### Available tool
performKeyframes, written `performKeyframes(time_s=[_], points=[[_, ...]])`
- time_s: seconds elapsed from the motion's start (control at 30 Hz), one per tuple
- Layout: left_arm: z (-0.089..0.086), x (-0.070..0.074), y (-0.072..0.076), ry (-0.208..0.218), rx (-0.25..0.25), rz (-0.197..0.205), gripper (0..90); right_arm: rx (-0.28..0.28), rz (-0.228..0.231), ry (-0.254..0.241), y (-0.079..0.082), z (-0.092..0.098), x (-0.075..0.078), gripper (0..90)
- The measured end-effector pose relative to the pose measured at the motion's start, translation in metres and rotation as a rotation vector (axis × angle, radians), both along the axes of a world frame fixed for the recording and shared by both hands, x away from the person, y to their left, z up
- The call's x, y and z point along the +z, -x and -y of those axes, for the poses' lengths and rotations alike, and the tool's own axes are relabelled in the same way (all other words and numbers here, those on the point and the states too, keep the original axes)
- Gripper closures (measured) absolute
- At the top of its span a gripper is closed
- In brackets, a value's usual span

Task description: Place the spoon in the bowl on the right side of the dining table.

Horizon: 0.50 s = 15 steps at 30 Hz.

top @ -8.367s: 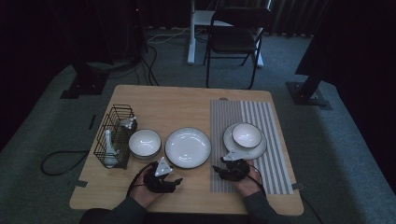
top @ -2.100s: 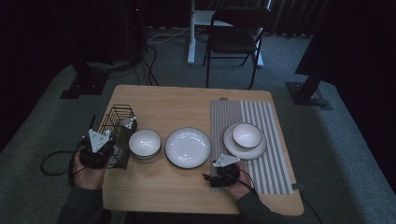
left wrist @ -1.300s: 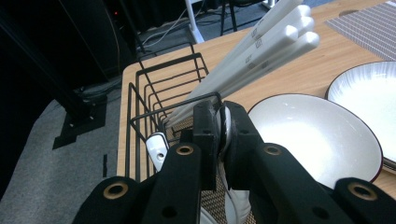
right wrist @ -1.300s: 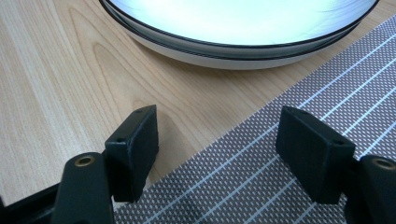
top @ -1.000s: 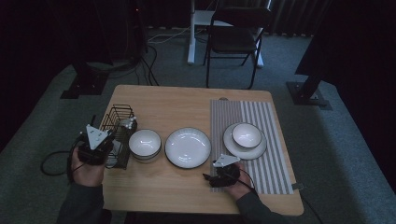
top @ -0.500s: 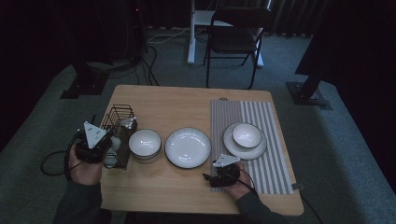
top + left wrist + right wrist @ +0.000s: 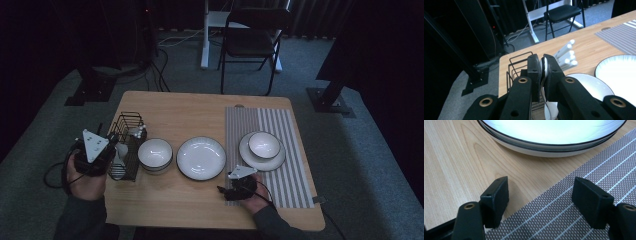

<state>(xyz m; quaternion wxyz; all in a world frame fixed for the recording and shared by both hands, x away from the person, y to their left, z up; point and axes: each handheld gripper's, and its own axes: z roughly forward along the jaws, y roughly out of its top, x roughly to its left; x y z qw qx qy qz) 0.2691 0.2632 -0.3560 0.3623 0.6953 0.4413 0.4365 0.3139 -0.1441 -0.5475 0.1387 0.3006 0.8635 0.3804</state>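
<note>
A table is being set around a wire basket (image 7: 128,145) at its left edge; the left gripper (image 7: 543,71) has its jaws pinched tight on the thin white handle of a utensil (image 7: 545,68), apparently a spoon, just above the basket, where more white-handled utensils (image 7: 566,55) stand. To the basket's right a bowl (image 7: 155,153), a large plate (image 7: 201,157) and a smaller bowl on a saucer (image 7: 263,146) are already laid; the saucer sits on a striped mat (image 7: 290,150). The right gripper (image 7: 541,200) rests with jaws wide apart and empty at the mat's near edge; judging by this, the dishes are done and the utensil is yet to be placed.
</note>
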Motion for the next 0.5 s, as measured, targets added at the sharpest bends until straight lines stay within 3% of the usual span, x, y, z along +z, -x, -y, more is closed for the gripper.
performKeyframes(time_s=[0.2, 0.5], points=[[0.004, 0.004, 0.005, 0.012, -0.025, 0.015, 85.3, 0.0, 0.001, 0.0, 0.0, 0.0, 0.0, 29.5], [0.012, 0.002, 0.008, 0.02, -0.062, 0.005, 85.3, 0.001, 0.002, 0.0, 0.0, 0.0, 0.0, 29.5]])
